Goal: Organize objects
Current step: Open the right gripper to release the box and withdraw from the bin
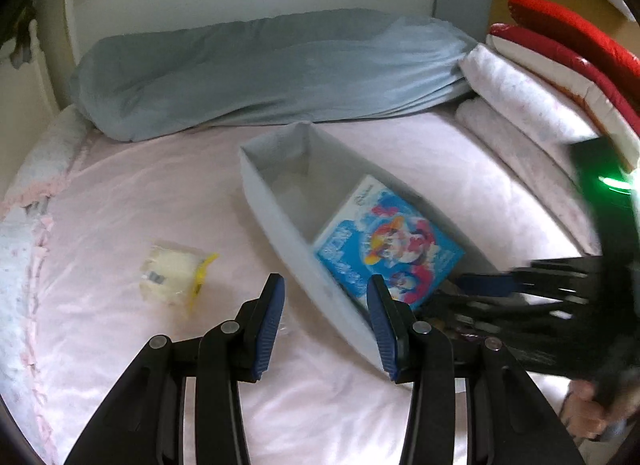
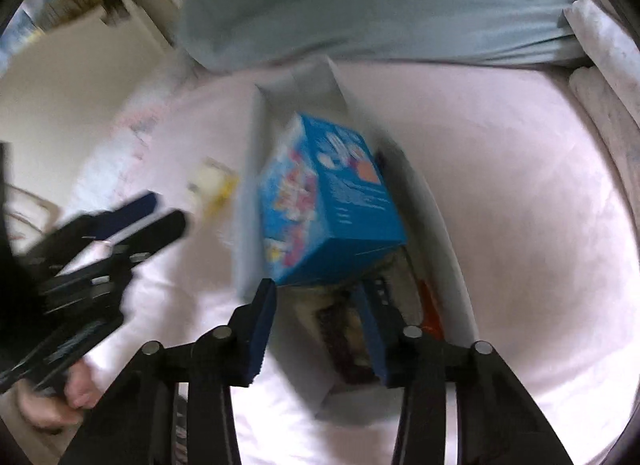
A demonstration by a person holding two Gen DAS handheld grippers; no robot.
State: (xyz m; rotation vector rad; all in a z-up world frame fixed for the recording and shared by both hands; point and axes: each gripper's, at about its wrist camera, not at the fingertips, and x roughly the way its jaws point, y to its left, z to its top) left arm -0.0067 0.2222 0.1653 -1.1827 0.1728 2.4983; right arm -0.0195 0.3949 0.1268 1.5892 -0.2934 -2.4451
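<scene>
A long grey storage bin (image 1: 280,221) lies on the pink bed. A blue cartoon-printed box (image 1: 384,249) leans inside it; it also shows in the right wrist view (image 2: 332,205), above other packets (image 2: 348,329) in the bin (image 2: 452,249). A clear pack of pale items with a yellow tag (image 1: 172,277) lies on the sheet left of the bin, blurred in the right wrist view (image 2: 212,181). My left gripper (image 1: 326,313) is open and empty, straddling the bin's near wall. My right gripper (image 2: 316,305) is open and empty over the bin's near end; it also shows in the left wrist view (image 1: 500,285).
A long blue-grey bolster pillow (image 1: 260,73) lies across the head of the bed. Folded white and red bedding (image 1: 552,77) is stacked at the right. The pink sheet (image 1: 140,193) spreads around the bin. A pale wall and shelf (image 2: 80,25) stand at the left.
</scene>
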